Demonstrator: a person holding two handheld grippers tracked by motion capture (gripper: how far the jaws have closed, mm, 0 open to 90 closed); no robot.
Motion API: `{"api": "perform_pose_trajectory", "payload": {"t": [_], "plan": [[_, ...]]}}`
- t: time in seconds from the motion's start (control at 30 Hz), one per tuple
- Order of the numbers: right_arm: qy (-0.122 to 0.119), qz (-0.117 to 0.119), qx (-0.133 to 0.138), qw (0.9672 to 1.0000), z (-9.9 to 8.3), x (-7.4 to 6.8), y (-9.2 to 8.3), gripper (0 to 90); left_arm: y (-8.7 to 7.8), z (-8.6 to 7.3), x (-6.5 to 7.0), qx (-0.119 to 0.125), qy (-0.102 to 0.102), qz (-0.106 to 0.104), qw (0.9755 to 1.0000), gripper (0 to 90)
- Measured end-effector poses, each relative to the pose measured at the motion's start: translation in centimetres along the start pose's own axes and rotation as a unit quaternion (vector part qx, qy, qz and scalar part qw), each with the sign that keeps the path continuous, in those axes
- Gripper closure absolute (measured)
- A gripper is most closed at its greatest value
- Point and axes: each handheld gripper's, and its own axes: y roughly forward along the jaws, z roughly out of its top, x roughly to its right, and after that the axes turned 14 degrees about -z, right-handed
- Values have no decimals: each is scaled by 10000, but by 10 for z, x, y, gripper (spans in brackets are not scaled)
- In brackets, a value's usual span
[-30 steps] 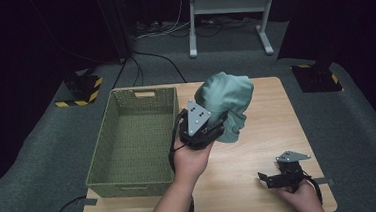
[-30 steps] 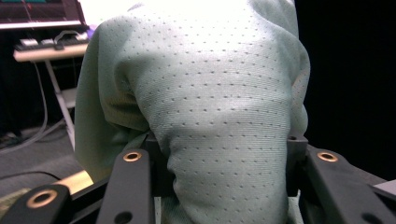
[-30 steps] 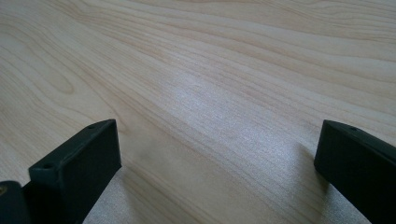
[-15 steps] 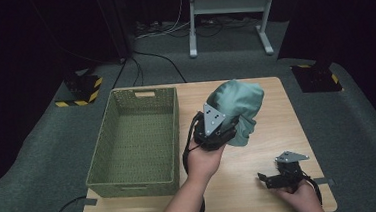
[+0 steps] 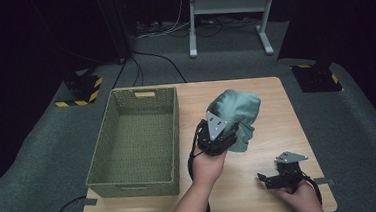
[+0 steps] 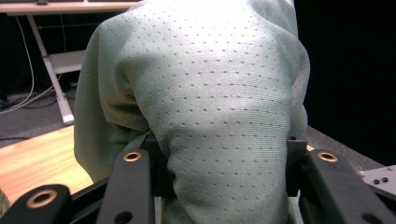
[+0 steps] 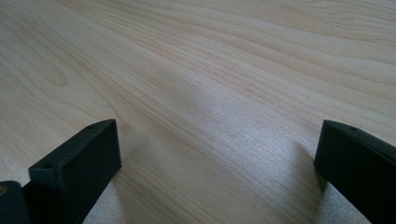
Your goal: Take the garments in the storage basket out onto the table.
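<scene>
Spanning the frame, the wooden surface (image 5: pixel 286 104) carries a green woven basket (image 5: pixel 135 139) at its left. The left gripper (image 5: pixel 225 136) pinches a bunched green perforated cloth (image 5: pixel 236 112) just beside the basket. The right gripper (image 5: pixel 266 178) rests spread, empty.

Dim, dark surroundings; blown-out glare atop the green cloth (image 6: pixel 205 93), soft sheen on the wooden table (image 7: pixel 224 70).

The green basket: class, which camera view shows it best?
The high view: the whole green basket shows there, on the wooden table, left of the left tool and its green cloth. The left gripper view looks onto the cloth, and the right gripper view onto bare tabletop.
</scene>
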Motion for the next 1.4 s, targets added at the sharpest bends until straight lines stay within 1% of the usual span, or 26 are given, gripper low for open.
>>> {"api": "perform_pose_trajectory", "payload": {"t": [0.17, 0.23, 0.33, 0.43, 0.5, 0.53, 0.6, 0.73, 0.93, 1.0, 1.07, 1.2, 1.23, 1.3, 1.4], "plan": [[79, 66, 11, 9999, 0, 2, 0, 0, 4, -9, 0, -42, -35, 107, 9999, 536], [54, 52, 20, 10000, 0, 2, 0, 0, 6, -12, 0, -85, -42, 117, 9999, 536], [62, 61, 21, 10000, 0, 2, 0, 0, 12, -22, -2, -181, -78, 153, 9997, 536], [57, 55, 22, 10000, 0, 2, 0, 0, 16, -31, -5, -284, -198, 136, 9993, 536], [53, 52, 23, 10000, 0, 2, 0, 0, 17, -36, -7, -351, -227, 140, 9990, 536], [51, 50, 24, 10000, 0, 2, 0, 0, 17, -36, -7, -351, -227, 140, 9990, 536], [41, 39, 24, 10000, 0, 1, 0, 0, 19, -42, -10, -407, -274, 142, 9987, 536], [22, 12, 3, 10000, 0, 1, 0, 0, 22, -48, -14, -489, -322, 142, 9982, 536], [73, 61, 22, 10000, 0, 2, 0, 0, 26, -54, -15, -567, -364, 146, 9976, 536], [69, 54, 16, 10000, 0, 2, 0, 0, 28, -57, -16, -613, -389, 147, 9973, 536], [80, 62, 18, 9999, 0, 2, 0, 0, 31, -62, -18, -676, -476, 132, 9965, 535], [93, 68, 23, 9999, 0, 2, 0, 0, 36, -69, -21, -818, -503, 141, 9953, 535], [93, 68, 23, 9999, 0, 2, 0, 0, 36, -69, -21, -818, -503, 141, 9953, 535], [85, 64, 19, 9999, 0, 2, 0, 0, 39, -74, -25, -897, -595, 148, 9941, 534], [81, 61, 18, 9999, 0, 2, 0, 0, 41, -78, -27, -961, -626, 157, 9933, 534]]}}
